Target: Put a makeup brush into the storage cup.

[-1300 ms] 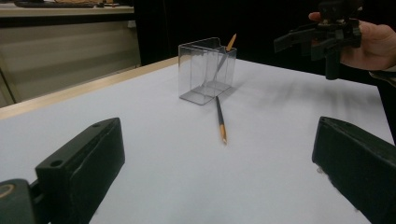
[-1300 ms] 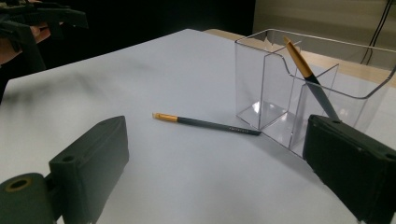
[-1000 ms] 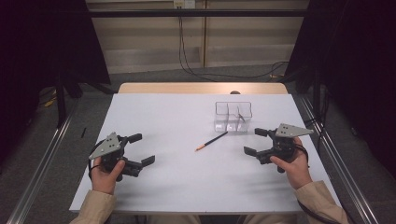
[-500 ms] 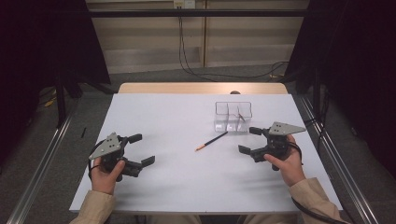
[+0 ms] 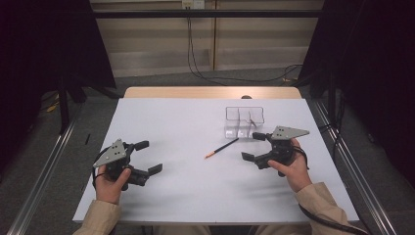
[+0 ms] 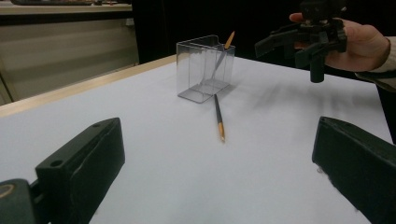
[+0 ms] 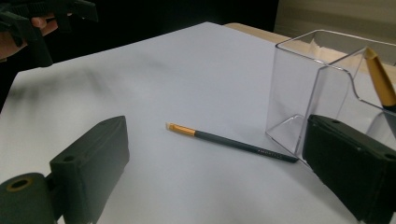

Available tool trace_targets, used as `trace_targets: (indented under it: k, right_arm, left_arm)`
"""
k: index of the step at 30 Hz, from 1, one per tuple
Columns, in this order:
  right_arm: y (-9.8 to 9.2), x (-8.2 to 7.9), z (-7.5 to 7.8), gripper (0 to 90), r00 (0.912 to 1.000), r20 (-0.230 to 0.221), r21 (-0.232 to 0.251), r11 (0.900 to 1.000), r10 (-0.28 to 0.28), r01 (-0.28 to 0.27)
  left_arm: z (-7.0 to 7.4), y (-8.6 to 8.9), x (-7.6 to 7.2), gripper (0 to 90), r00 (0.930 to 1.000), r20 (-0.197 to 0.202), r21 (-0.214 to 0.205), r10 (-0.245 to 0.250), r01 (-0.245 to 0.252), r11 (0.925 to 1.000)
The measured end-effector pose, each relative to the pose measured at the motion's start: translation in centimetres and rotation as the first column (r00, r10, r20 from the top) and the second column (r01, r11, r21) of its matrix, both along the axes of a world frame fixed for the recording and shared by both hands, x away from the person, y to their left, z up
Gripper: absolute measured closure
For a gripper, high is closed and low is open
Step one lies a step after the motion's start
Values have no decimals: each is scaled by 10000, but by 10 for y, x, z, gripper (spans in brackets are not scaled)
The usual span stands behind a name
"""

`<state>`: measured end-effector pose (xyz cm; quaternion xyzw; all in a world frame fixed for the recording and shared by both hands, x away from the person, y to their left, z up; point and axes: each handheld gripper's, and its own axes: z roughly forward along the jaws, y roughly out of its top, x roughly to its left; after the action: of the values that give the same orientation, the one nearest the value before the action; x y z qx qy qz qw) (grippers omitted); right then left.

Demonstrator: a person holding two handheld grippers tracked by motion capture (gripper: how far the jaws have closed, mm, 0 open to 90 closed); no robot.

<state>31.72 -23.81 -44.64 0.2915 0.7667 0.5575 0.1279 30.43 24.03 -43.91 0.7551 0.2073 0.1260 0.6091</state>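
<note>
A thin black stick with an orange end (image 5: 222, 147) (image 7: 229, 141) lies flat on the white table (image 5: 186, 122), its black end close to a clear divided holder (image 5: 243, 120) (image 6: 203, 70). A second such stick (image 7: 380, 81) leans inside the holder. My right gripper (image 5: 251, 146) is open, just right of the lying stick and a little above the table. In the right gripper view the stick lies between its jaws, farther ahead. My left gripper (image 5: 150, 156) is open and holds nothing, at the table's front left, far from the stick.
A wooden strip (image 5: 210, 92) runs along the table's far edge. Metal floor rails (image 5: 342, 156) flank both sides. Cables (image 5: 220, 76) lie on the floor behind, and dark curtains (image 5: 372, 58) hang to the left and right.
My right gripper has moved a little to the left, closer to the lying stick. My left gripper and the objects have stayed in place.
</note>
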Motion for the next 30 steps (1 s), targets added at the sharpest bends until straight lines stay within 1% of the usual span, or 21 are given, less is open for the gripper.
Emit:
trace_targets:
  k: [4,7,14,17,18,22,25,26,28,30]
  right_arm:
    - [9,4,0,69,9998,31,-118,9998,190,-190]
    - [13,6,0,69,9996,-6,-119,9996,268,-268]
    - [21,12,-1,69,9993,-59,-147,9993,356,-357]
    - [26,17,-2,70,9989,-111,-297,9985,461,-464]
    - [28,18,-2,70,9988,-113,-339,9983,477,-481]
    - [34,23,-2,73,9980,-123,-445,9971,614,-619]
    - [37,25,-3,74,9976,-147,-529,9963,676,-683]
    - [40,27,-4,76,9969,-202,-641,9950,758,-769]
    - [43,29,-5,79,9964,-219,-680,9942,823,-836]
    - [46,30,-6,79,9960,-232,-722,9935,861,-876]
  left_arm:
    - [0,1,-1,24,10000,-12,-7,16,-16,10000]
    - [0,2,-2,24,10000,-18,-28,46,-47,10000]
    - [-1,5,-5,24,9999,-42,-1,136,-136,9999]
    - [-1,7,-6,24,9999,-14,-15,165,-165,9999]
    - [-1,9,-7,24,9998,-68,-46,168,-169,9998]
    - [-1,11,-9,24,9997,-27,-37,256,-256,9997]
    - [-1,12,-11,24,9996,-75,-37,266,-266,9996]
    - [-1,13,-11,24,9995,-76,-33,290,-291,9996]
    - [-1,14,-12,24,9995,-48,-15,316,-316,9995]
    - [-1,16,-14,24,9992,-108,-115,378,-379,9992]
